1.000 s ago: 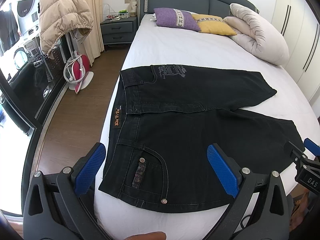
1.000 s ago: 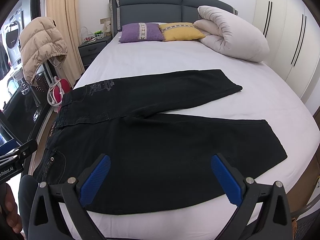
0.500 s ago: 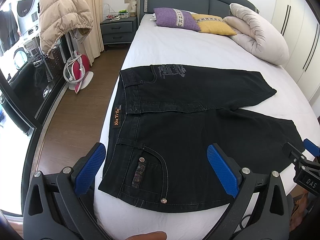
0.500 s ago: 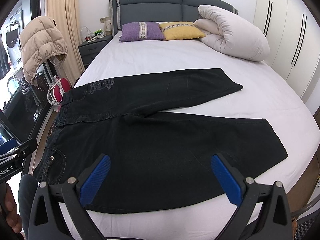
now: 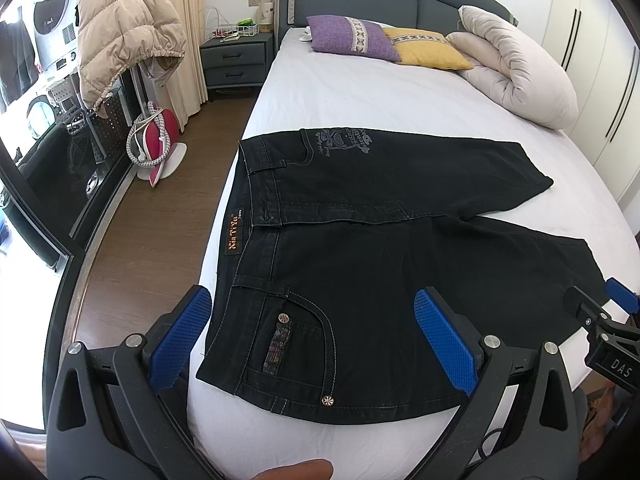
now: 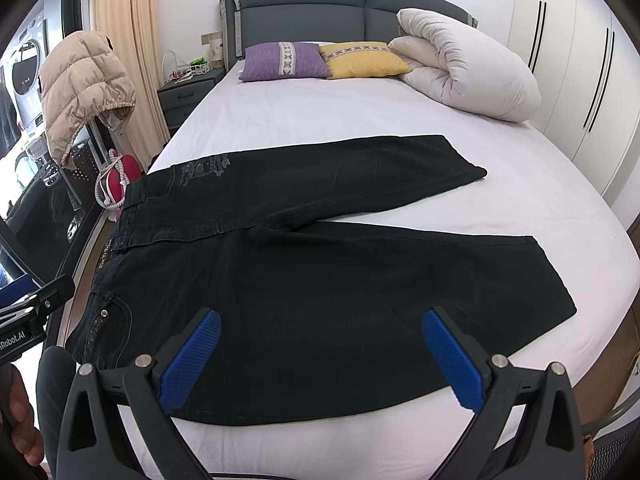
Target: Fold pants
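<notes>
Black pants (image 5: pixel 380 248) lie flat on the white bed (image 5: pixel 352 96), waistband at the left edge, both legs spread toward the right. They also show in the right wrist view (image 6: pixel 328 272). My left gripper (image 5: pixel 312 340) is open and empty, hovering over the near waist corner with the front pocket. My right gripper (image 6: pixel 320 354) is open and empty, hovering over the near leg's front edge. The right gripper's tip shows at the far right of the left wrist view (image 5: pixel 600 320). The left gripper's tip shows at the left of the right wrist view (image 6: pixel 36 312).
Purple pillow (image 5: pixel 352 36), yellow pillow (image 5: pixel 428 48) and a rolled white duvet (image 5: pixel 520 76) lie at the bed's head. A beige puffer jacket (image 5: pixel 124 44), a red ironing item (image 5: pixel 156 140) and a nightstand (image 5: pixel 236 60) stand left of the bed. White wardrobes (image 6: pixel 580 60) are on the right.
Both grippers have crept slightly forward over the pants. The pants have not moved.
</notes>
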A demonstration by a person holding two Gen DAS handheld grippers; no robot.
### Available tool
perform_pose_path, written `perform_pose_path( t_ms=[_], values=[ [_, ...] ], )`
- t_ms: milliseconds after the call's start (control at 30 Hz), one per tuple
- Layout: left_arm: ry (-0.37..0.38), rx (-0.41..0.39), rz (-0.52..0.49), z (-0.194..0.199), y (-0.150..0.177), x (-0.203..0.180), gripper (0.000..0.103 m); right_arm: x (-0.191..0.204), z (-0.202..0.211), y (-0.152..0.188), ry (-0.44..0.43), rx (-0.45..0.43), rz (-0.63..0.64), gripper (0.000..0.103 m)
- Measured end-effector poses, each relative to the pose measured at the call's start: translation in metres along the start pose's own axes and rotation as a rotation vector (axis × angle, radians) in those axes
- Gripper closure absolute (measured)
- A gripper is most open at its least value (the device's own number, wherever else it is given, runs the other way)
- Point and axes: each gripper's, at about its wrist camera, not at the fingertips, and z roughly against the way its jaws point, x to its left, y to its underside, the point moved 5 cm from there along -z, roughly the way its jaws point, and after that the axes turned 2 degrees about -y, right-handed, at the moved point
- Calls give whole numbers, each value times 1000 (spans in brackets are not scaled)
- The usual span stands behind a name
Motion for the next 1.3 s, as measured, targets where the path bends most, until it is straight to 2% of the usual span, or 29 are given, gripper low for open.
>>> perform_pose_path(
  t_ms=[400,533,667,833,1067,1133,1200,1300],
  values=[
    [-32,-4,-27,-1,3,-3,0,1,1,2,-1,2,1,0],
    [-23,-18,-29,0,2,-3,0,2,0,4,-3,4,2,0],
    [4,-35,-15,0,1,2,0,5,-1,8,-13,10,5,0],
    [102,-58,20,-11,-12,13,0,5,-7,6,-36,18,9,0],
    [51,-203,-165,-24,-37,6,0,4,-17,-7,-97,13,26,0],
    [57,-172,-189,-34,-45,5,0,4,-20,-16,-128,1,44,0],
    [19,-113,-195,-53,-60,11,0,4,-24,-25,-154,-8,73,0],
    [-1,-76,-187,-86,-96,22,0,4,-34,-40,-187,-9,137,0]
  ],
)
